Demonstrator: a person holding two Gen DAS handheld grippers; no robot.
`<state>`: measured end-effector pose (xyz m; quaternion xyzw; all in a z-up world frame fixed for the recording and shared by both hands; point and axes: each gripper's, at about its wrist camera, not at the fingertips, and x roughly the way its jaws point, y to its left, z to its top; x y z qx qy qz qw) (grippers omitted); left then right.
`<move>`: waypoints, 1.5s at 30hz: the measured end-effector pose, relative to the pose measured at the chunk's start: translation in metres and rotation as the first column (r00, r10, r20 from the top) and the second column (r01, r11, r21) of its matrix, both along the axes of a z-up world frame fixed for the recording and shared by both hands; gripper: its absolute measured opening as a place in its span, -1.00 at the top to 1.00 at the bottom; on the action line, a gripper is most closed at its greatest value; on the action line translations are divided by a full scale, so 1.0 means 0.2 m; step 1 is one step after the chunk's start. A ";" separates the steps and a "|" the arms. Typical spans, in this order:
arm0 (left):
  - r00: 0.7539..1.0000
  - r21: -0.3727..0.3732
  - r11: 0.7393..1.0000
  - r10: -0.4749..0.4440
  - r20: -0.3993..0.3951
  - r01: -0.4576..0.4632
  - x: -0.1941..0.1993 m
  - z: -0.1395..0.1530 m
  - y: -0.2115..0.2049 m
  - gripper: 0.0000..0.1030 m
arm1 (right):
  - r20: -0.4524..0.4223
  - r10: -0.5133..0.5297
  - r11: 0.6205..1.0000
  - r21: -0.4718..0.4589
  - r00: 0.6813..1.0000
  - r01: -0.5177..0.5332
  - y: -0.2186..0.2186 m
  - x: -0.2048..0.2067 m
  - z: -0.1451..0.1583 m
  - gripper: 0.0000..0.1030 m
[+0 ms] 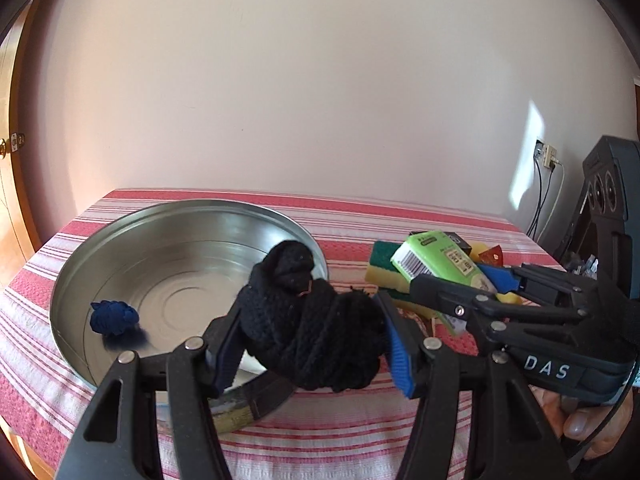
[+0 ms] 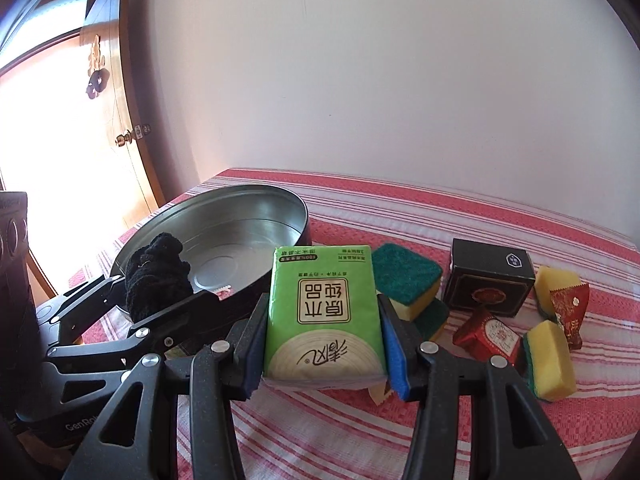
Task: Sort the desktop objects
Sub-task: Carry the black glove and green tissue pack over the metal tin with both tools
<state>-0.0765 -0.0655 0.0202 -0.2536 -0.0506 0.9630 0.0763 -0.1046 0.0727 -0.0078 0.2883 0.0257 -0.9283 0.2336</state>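
My left gripper [image 1: 310, 340] is shut on a black knitted bundle [image 1: 316, 320], held above the near right rim of a round metal tray [image 1: 80, 264]. A small dark blue knitted piece [image 1: 114, 317] lies in the tray. My right gripper [image 2: 322, 344] is shut on a green tissue pack [image 2: 324, 312], held above the striped cloth to the right of the tray [image 2: 280, 200]. The left gripper [image 2: 160, 300] with the bundle [image 2: 156, 280] shows in the right wrist view. The right gripper and pack [image 1: 436, 264] show in the left wrist view.
On the red and white striped cloth [image 2: 440, 208] right of the tray lie several yellow and green sponges [image 2: 404, 276], a black box [image 2: 490, 282] and red wrapped sweets [image 2: 488, 334]. A wall stands behind the table; a wooden door [image 2: 124, 92] is at left.
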 end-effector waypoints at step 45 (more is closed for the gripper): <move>0.909 -0.161 0.901 0.414 0.042 -0.403 -0.30 -0.14 -0.51 -0.17 | -0.071 0.019 0.996 0.089 0.997 -0.012 -0.67 -0.36 -0.08 -0.02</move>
